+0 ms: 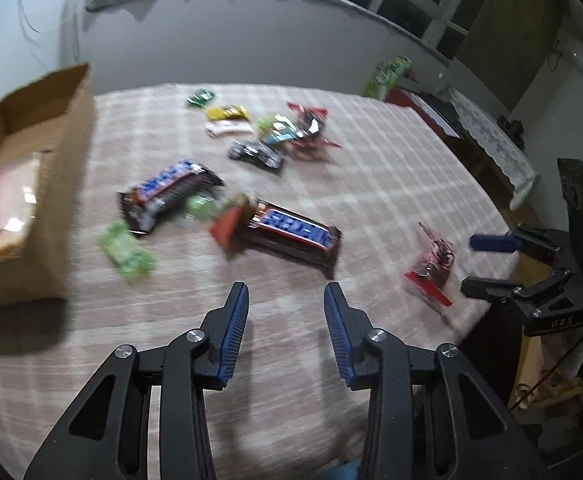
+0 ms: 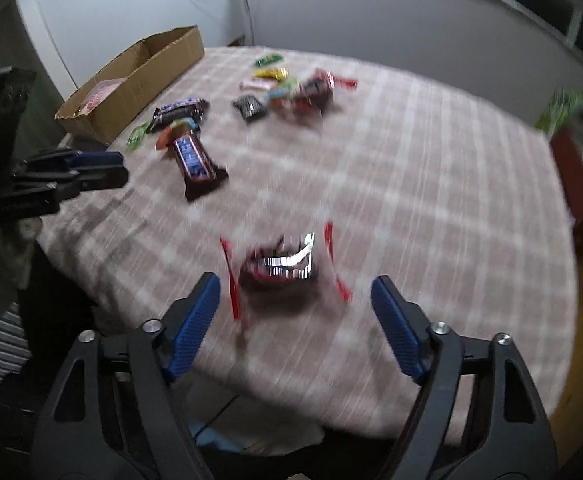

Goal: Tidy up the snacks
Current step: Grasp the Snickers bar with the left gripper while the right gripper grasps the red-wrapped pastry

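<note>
1. The left hand-held gripper (image 1: 286, 296) hangs over the checked worktop (image 1: 371, 184), jaws apart and empty.
2. The right hand-held gripper (image 2: 296, 290) is spread wide, holding nothing; a red-edged candy (image 2: 281, 266) lies on the worktop just ahead, between its fingers.
3. Two Snickers bars (image 1: 295, 236) (image 1: 169, 190) lie mid-worktop, green sweets (image 1: 127, 250) beside them.
4. More snacks (image 1: 269, 136) cluster farther back.
5. A box (image 1: 31, 184) stands at the left edge.

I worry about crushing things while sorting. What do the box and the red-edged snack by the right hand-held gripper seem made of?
Box: brown cardboard, matte, with raw-cut flap edges.
Red-edged snack: thin glossy film or foil, judging by its bright silvery glints; blur leaves this open.
Right hand-held gripper is open.
</note>
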Tool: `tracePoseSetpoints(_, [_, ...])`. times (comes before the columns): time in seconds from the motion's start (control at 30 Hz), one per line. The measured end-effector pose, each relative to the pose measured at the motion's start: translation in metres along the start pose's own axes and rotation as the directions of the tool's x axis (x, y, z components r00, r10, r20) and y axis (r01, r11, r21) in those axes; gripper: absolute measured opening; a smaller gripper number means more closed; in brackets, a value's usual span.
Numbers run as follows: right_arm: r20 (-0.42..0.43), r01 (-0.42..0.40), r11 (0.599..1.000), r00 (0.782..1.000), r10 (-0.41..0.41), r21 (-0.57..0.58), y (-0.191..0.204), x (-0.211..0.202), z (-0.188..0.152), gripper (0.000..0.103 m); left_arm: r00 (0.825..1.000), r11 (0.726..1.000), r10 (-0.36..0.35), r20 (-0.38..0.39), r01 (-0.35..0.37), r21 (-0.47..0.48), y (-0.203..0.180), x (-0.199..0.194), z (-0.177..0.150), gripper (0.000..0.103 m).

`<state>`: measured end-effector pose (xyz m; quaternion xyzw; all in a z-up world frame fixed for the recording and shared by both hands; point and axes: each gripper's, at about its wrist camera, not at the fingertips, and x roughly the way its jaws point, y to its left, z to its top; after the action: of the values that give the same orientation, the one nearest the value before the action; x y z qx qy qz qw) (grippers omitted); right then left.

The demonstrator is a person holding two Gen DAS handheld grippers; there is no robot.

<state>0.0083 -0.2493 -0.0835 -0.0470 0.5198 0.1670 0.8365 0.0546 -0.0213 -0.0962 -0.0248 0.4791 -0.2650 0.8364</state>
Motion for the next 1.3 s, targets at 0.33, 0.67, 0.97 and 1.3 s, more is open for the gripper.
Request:
tracePoseSetpoints(0.33, [-0.080,-0.119,0.985,0.988,0.130,0.127,-0.012,0.039,0.005,0.069,0.995,0.985,-0.090,-0.042,0.082,-0.151,0.011,0.028,0.022,0.038])
tracePoseSetpoints(0.67, [-0.055,-0.086,0.991,0.994,0.092,0.100,-0.006,0.057,0.039,0.069,0.999,0.999,0.005,-0.040,-0.007,-0.053,-0.008,0.046,0.045,0.043])
tracePoseSetpoints(0.97, [-0.033,-0.007,0.993,0.999,0.010,0.114,-0.032,0.059,0.054,0.069,0.997,0.998,0.046,-0.061,-0.043,0.043,-0.026,0.063,0.049,0.044])
tracePoseSetpoints(1.3, [-0.043,-0.021,0.982,0.999,0.030,0.188,-0.043,0.059,0.058,0.069,0.995,0.994,0.087,-0.054,-0.083,0.074,-0.031,0.060,0.040,0.043])
